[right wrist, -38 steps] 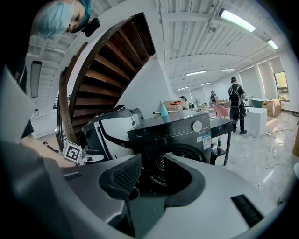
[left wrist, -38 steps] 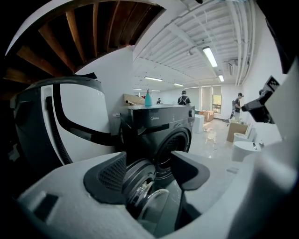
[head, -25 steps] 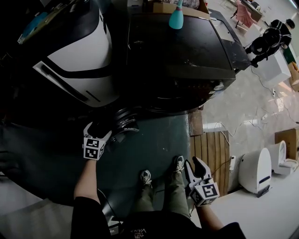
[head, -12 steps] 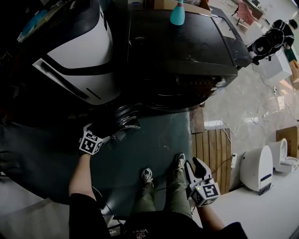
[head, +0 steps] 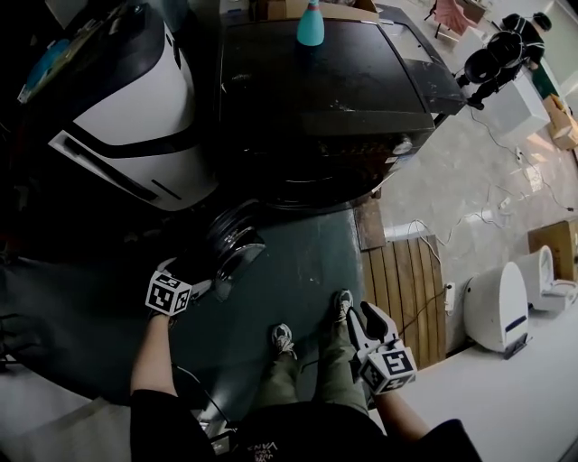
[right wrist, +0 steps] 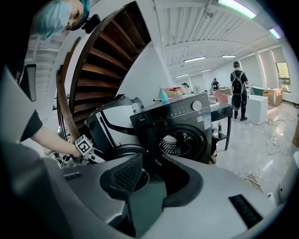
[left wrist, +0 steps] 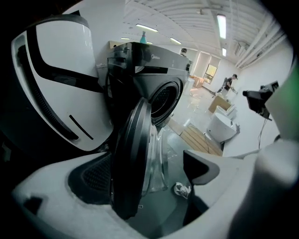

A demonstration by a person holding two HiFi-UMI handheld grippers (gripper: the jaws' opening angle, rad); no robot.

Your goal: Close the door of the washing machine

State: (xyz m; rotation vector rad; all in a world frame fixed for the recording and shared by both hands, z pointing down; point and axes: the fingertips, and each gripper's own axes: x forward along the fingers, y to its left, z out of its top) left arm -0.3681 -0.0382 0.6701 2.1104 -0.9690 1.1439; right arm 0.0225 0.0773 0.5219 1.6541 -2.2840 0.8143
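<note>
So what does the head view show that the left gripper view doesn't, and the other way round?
Only the head view: the person's forearm and trousers, seen from above. Only the left gripper view: the drum opening, and the door's rim standing between the left gripper's open jaws. Both: the dark washing machine, its open door, the teal bottle on top and the white appliance beside it.

I log the washing machine (head: 325, 86) as a dark front-loader at upper centre of the head view, its drum mouth uncovered. Its round door (head: 232, 242) stands open, swung out to lower left of the cabinet. In the left gripper view I see it upright and edge-on, with a dark rim and clear bulged glass.
</note>
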